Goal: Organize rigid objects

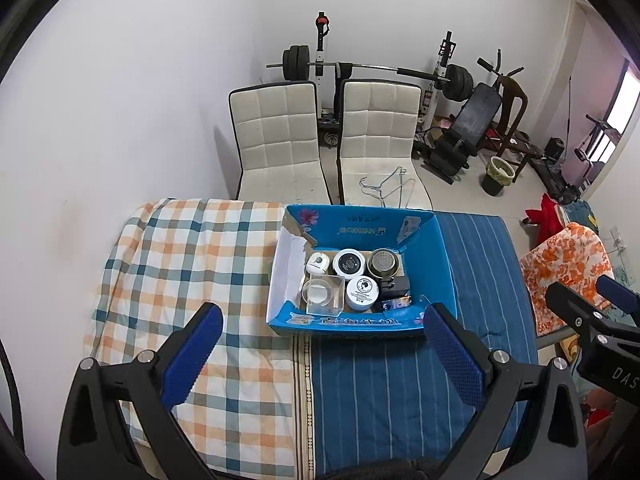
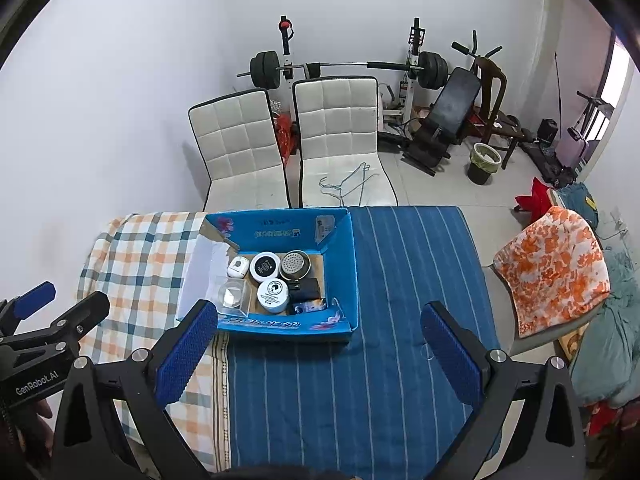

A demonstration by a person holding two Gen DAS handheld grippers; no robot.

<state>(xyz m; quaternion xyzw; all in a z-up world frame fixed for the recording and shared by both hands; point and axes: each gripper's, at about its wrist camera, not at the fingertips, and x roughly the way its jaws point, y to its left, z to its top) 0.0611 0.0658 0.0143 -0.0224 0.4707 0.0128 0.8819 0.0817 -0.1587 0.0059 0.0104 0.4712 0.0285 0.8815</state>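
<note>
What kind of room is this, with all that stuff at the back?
Probably a spare room at home used as a gym: a barbell on its rack, a workout bench, and two white chairs behind a cloth-covered table.

Blue box [image 2: 340, 236] sits on the surface [image 2: 400, 280]. Inside it: two white jars [image 2: 265, 267], metal strainer [image 2: 295, 264], clear cup [image 2: 232, 295], black items. Right gripper [image 2: 316, 354] hovers nearside of box, jaws wide apart, empty.

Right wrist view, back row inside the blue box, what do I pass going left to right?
Small white case → white jar with black lid → round metal strainer, all along the far side of the blue box.
</note>
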